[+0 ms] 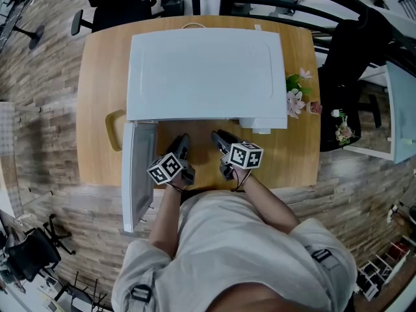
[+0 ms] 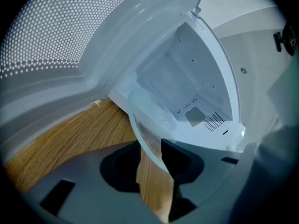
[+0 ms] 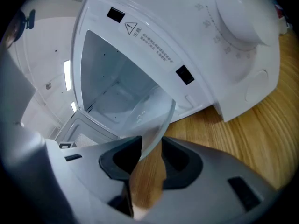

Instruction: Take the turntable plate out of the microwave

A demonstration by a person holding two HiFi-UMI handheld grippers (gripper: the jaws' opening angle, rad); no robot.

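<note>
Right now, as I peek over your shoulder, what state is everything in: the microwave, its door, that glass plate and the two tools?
Microwave: standing open.
Door: swung wide open, on the left tool's side.
Turntable plate: partly drawn out of the microwave, its rim held from both sides.
Left tool: closed on the plate's rim, as far as I can see.
Right tool: closed on the plate's rim too.

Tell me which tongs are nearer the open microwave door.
Left. The left tongs sit just beside the microwave door, which hangs open on their left. The right tongs are on the far side of the left ones, toward the control side of the opening.
</note>
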